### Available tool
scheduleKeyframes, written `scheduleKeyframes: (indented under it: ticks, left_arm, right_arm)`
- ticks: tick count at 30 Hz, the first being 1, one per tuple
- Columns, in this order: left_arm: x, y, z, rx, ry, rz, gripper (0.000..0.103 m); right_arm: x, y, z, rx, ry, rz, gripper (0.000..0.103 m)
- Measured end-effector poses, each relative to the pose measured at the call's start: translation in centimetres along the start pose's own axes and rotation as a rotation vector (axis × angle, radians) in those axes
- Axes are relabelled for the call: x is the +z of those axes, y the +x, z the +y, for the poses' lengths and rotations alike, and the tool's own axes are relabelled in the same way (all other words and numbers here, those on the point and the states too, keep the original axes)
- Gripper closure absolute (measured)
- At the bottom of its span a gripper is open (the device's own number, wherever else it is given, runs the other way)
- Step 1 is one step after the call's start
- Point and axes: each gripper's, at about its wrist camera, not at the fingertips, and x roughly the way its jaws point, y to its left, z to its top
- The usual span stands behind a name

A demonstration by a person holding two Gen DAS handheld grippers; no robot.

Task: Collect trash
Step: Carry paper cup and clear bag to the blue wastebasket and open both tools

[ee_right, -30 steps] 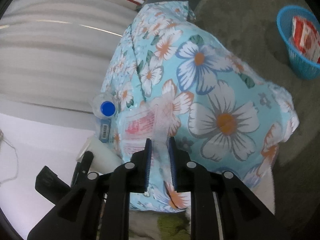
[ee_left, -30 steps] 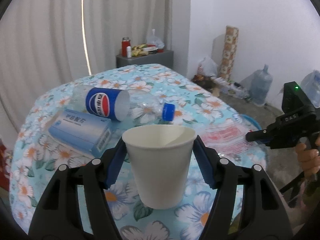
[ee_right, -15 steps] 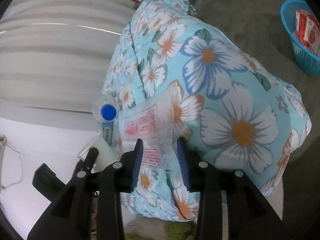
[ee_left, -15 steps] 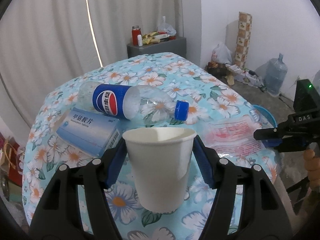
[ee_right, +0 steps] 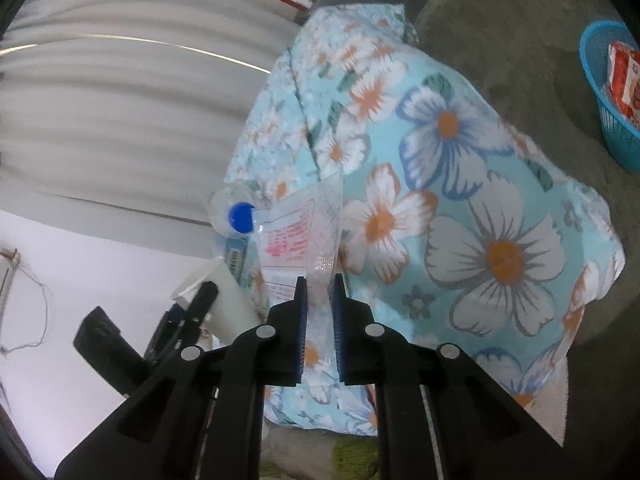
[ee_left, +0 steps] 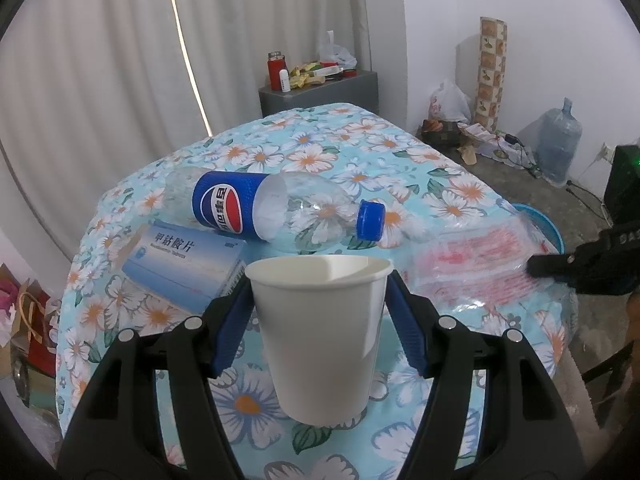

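right hand-held gripper re-closing on clear wrapper, lifting it off bench right edge (was released) | left hand-held gripper still clamping paper cup | bin trip pending, basket on floor

The left gripper is gripping a white paper cup upright between its blue fingers. Beyond the fingers, a Pepsi bottle is lying on its side on the floral surface, a blue box just left, a clear wrapper right.
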Motion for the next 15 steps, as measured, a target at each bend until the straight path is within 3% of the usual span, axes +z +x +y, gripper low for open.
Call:
scheduleKeyframes:
  ticks: [15]
  left_arm:
    - [0.6, -0.8, -0.5, 0.007, 0.019, -0.027, 0.042]
  right_arm:
    - [0.0, -5.0, 0.0, 0.023, -0.019, -0.097, 0.091]
